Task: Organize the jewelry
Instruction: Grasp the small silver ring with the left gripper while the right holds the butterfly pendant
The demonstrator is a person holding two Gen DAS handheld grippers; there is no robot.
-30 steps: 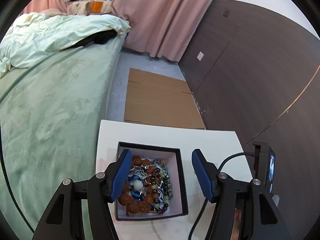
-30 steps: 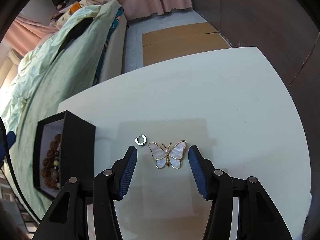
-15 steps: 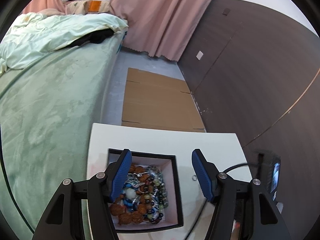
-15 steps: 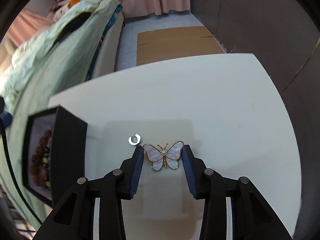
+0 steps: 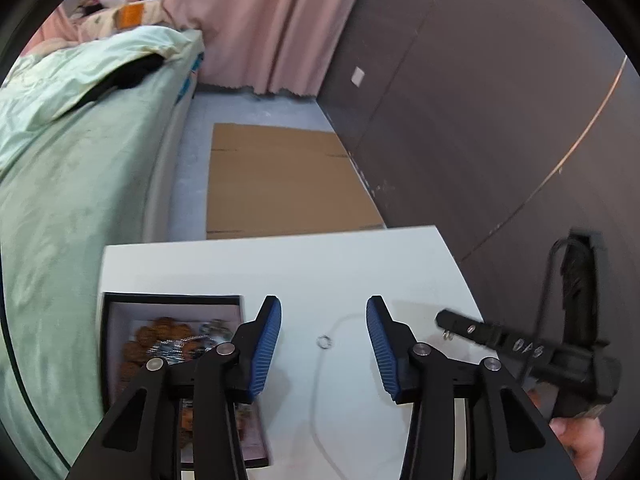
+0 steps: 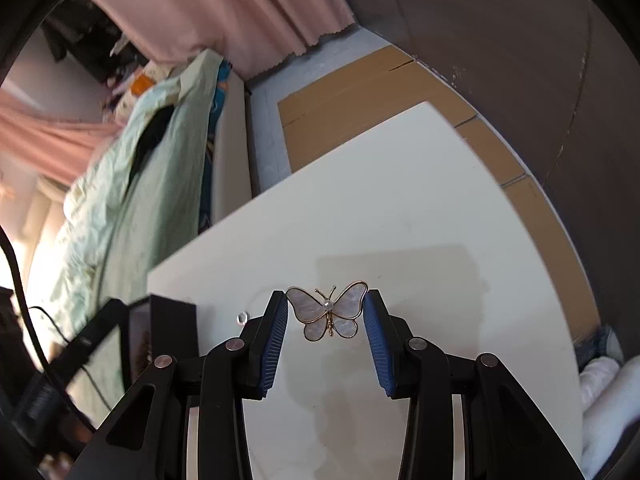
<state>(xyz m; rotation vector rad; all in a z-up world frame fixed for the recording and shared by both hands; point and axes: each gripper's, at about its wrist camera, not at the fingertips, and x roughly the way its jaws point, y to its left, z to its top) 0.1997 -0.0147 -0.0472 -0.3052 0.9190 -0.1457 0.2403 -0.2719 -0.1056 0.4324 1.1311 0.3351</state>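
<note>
The right gripper (image 6: 325, 314) had its pads pinched on the butterfly brooch (image 6: 326, 311) above the white table (image 6: 420, 208), so carrying it left to the black box (image 5: 120, 312) seemed next, while the left gripper (image 5: 323, 354) gaped empty over a small ring (image 5: 324, 341)

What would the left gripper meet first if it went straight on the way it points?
Probably the small silver ring on the white table, in line between the open left gripper fingers; depth is unclear.

Home bedroom, bed (image 5: 72, 184) with green duvet (image 5: 60, 76), pink curtains (image 5: 256, 20), white table (image 5: 320, 264)
</note>
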